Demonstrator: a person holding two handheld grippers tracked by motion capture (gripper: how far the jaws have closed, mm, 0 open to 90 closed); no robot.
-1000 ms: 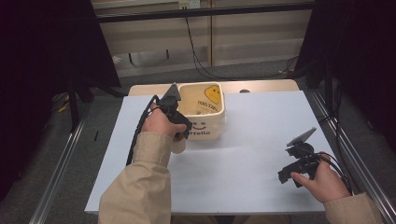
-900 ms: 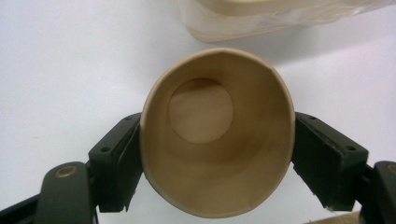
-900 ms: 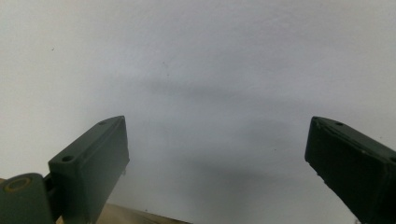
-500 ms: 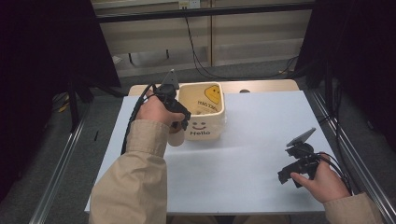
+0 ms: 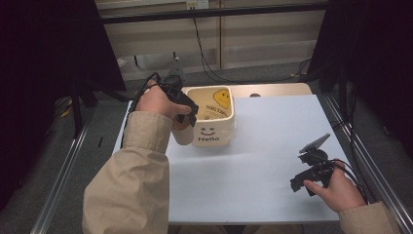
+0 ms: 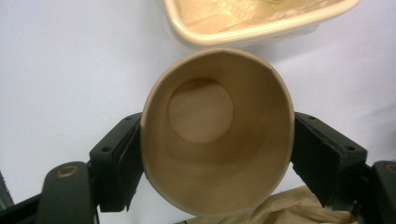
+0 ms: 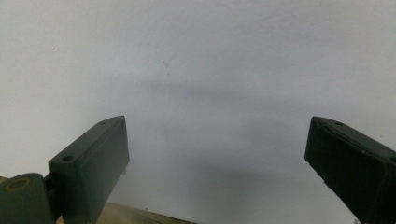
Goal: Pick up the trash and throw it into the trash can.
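Cup [image 6: 217, 135], paper, empty: clenched in left tongs [image 6: 217, 154], now lifted off the bench [image 5: 272, 146] beside the tub [image 5: 211, 117], ready for carrying. Right tongs [image 7: 215, 158]: released, idle, unmoved.

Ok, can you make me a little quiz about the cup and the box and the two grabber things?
1. True or false: the left gripper is shut on the paper cup.
2. What is inside the cup?
A) a spoon
B) nothing
C) water
3. Fill in the missing word: the cream tub with the smiley face has the word _____ printed on its front.

Key:
1. True. Its jaws press the cup's sides, seen in the left gripper view.
2. B. The cup's bare bottom shows.
3. Hello. The right gripper has its jaws wide apart over the white table, holding nothing.
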